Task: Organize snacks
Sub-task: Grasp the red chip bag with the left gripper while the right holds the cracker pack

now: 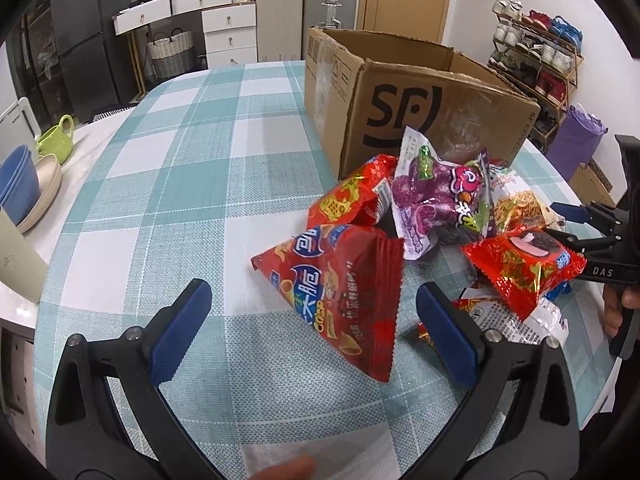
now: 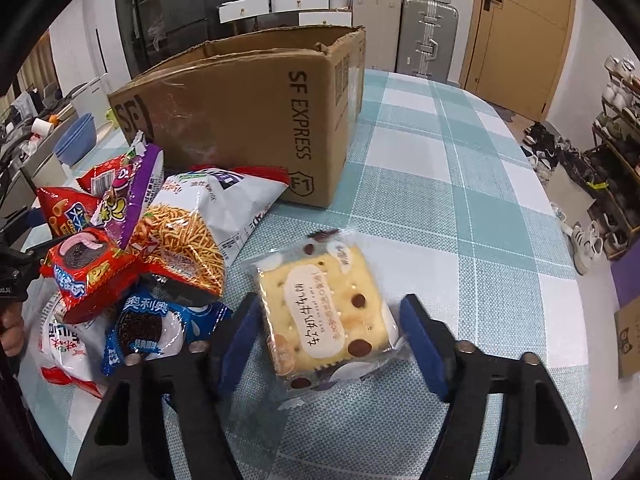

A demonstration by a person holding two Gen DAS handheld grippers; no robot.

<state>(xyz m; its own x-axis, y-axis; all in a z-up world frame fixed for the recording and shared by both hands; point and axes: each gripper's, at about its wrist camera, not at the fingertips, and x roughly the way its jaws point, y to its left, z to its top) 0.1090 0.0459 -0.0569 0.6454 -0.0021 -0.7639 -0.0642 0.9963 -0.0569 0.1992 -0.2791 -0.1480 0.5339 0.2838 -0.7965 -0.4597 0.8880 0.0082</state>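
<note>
A clear packet with a square cracker (image 2: 324,308) lies on the checked tablecloth, and my right gripper (image 2: 332,340) has its blue pads against the packet's two sides. Left of it is a pile of snacks: a noodle-snack bag (image 2: 192,232), a purple candy bag (image 2: 128,196), a red cookie pack (image 2: 88,268) and a blue cookie pack (image 2: 156,320). My left gripper (image 1: 314,332) stands open on the other side of the pile. A red triangular crisp bag (image 1: 340,300) lies between its fingers, untouched. An open cardboard box (image 1: 400,92) stands behind the pile.
Blue bowls (image 1: 16,184), a beige plate and a green cup (image 1: 56,140) sit on a counter off the table's left edge. A shoe rack (image 1: 536,52) stands beyond the right edge. Tablecloth (image 2: 460,200) shows right of the box.
</note>
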